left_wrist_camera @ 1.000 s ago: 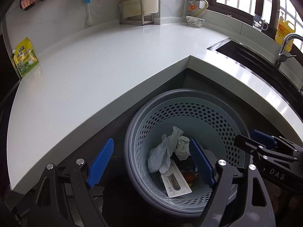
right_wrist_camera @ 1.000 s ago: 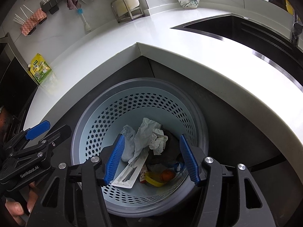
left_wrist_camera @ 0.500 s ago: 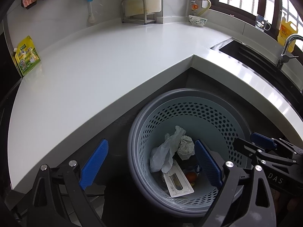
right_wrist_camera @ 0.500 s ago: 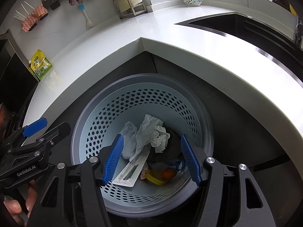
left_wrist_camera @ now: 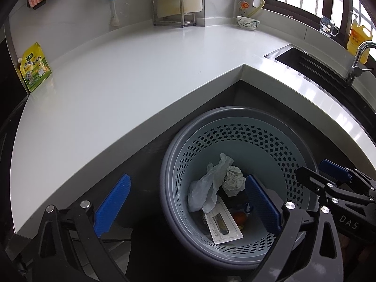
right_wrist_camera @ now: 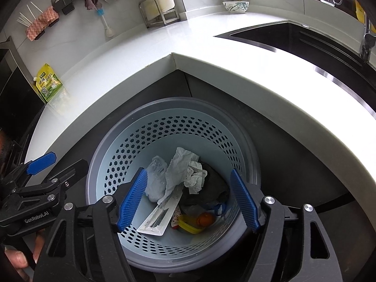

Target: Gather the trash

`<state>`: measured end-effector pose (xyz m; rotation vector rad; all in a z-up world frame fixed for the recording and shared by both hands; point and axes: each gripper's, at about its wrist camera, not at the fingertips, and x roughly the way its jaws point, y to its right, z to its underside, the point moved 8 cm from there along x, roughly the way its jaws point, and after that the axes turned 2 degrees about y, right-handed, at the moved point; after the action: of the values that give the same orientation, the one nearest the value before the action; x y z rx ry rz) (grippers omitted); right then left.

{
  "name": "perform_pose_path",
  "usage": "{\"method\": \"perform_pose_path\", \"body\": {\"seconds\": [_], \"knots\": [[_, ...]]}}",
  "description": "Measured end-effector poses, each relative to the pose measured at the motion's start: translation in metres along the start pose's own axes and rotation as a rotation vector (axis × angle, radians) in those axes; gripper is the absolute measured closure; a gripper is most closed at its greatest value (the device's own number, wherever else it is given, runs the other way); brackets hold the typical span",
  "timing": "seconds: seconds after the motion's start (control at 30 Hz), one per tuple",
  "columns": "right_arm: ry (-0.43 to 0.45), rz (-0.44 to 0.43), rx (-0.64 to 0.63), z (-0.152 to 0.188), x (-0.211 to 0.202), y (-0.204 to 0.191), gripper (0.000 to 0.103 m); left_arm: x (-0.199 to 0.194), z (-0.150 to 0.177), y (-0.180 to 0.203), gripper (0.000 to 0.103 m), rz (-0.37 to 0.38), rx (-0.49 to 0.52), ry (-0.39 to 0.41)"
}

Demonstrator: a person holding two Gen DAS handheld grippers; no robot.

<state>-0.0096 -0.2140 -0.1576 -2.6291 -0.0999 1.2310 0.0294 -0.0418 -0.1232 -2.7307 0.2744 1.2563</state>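
Observation:
A round perforated grey-blue waste basket [left_wrist_camera: 291,155] [right_wrist_camera: 164,127] stands on the dark floor in the counter's inner corner. In it lie a clear plastic bag [left_wrist_camera: 202,188] [right_wrist_camera: 156,178], crumpled white paper [left_wrist_camera: 233,181] [right_wrist_camera: 185,171], a flat white blister pack [left_wrist_camera: 223,225] [right_wrist_camera: 162,213], a small orange thing [right_wrist_camera: 205,218] and a yellow piece [right_wrist_camera: 189,226]. My left gripper [left_wrist_camera: 185,205] is open and empty above the basket's left rim. My right gripper [right_wrist_camera: 188,198] is open and empty over the basket's trash.
The white L-shaped counter [left_wrist_camera: 122,75] wraps behind the basket. On it are a yellow-green pouch [left_wrist_camera: 35,67], a metal rack [left_wrist_camera: 174,9] and a bowl [left_wrist_camera: 248,22]. A dark sink [right_wrist_camera: 305,37] with a tap [left_wrist_camera: 357,58] lies to the right.
Both grippers have risen and drawn back a little from the basket, so more of the counter shows. Both stay open. The trash has not moved.

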Motion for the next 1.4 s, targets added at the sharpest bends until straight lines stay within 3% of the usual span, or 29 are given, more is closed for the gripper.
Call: {"method": "perform_pose_path", "body": {"seconds": [1.4], "knots": [[0.002,0.014,-0.012,0.0011,-0.0001,0.0003,0.029,0.0007,0.0014,-0.0023,0.006,-0.049,0.012,-0.001]]}}
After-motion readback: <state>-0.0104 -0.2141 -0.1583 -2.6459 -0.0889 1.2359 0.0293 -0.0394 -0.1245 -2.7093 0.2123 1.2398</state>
